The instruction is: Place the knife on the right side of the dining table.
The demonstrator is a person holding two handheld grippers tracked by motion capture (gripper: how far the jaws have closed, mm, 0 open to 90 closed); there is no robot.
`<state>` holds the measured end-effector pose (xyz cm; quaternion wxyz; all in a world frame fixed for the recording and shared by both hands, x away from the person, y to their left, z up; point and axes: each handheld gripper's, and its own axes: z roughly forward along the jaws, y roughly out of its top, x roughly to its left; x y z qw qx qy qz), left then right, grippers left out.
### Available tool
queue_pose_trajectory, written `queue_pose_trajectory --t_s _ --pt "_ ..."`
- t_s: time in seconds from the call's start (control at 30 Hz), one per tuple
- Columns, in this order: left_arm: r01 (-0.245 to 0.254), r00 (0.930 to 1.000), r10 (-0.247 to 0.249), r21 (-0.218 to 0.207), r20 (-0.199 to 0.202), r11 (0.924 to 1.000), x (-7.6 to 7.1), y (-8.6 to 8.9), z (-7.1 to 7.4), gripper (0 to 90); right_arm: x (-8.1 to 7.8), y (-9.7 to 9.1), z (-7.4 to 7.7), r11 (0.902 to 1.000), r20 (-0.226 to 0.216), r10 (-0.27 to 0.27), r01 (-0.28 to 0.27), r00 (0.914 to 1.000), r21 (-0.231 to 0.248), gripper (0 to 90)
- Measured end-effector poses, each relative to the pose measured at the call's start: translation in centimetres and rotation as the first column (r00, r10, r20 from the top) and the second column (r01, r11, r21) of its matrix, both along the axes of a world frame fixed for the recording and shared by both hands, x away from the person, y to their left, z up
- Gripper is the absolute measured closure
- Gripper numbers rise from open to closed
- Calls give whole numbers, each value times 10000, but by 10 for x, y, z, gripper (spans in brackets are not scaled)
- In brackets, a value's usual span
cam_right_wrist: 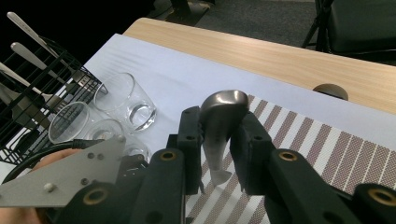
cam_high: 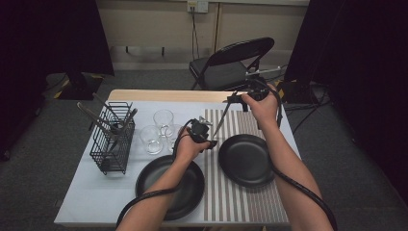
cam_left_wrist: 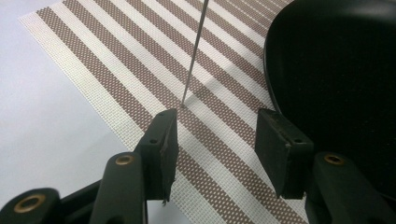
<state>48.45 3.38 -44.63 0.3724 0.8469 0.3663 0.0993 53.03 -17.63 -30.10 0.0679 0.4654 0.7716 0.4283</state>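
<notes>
High view, table: a pale table (cam_high: 86,202) carries a striped placemat (cam_high: 240,202), two black plates, three glasses and a wire cutlery basket (cam_high: 113,139).
High view, right gripper (cam_high: 239,97): held at the far edge of the placemat; a thin metal utensil (cam_high: 221,122) slants down from it toward the left hand.
High view, left gripper (cam_high: 211,143): sits between the left black plate (cam_high: 171,185) and the right black plate (cam_high: 246,159), at the utensil's lower end.
High view, glasses (cam_high: 161,130): clustered just left of the left gripper, beside the basket.
Left gripper view, left gripper (cam_left_wrist: 215,140): jaws stand apart, nothing pressed between the pads.
Left gripper view, utensil (cam_left_wrist: 195,51): seen edge-on as a thin strip; its tip comes down right at the top of the left-hand pad. Contact cannot be told.
Left gripper view, surroundings: placemat (cam_left_wrist: 140,60) beneath, right black plate (cam_left_wrist: 336,70) just to the right.
Right gripper view, right gripper (cam_right_wrist: 217,135): pads clamped on the rounded metal end of the utensil (cam_right_wrist: 223,116), which hangs down toward the placemat (cam_right_wrist: 322,135).
Right gripper view, background: glasses (cam_right_wrist: 119,100) and basket (cam_right_wrist: 28,107) at left, with forks standing in the basket.
</notes>
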Motion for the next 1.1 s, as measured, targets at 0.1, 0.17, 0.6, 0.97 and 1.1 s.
queue_pose_trajectory --t_s 0.1,0.17,0.6,0.97,1.1 --pt "-36 10000 35 237 62 9997 3 0 -1 504 0 -2 -1 10000 29 -35 35 10000 27 745" --pt "-38 10000 36 202 73 9998 5 -2 -2 514 -1 -2 -1 9999 14 -64 64 10000 93 745" --pt "-250 9997 252 430 -27 9988 12 -6 -4 569 0 -8 -2 9999 -72 -125 125 9999 45 744" --pt "-194 9998 190 451 91 9988 17 -15 2 575 -1 -7 -1 9999 -130 -108 108 9999 -18 744" --pt "-165 9996 157 377 213 9992 19 -19 1 600 -1 -6 -1 9999 -110 -96 95 9999 -66 744"
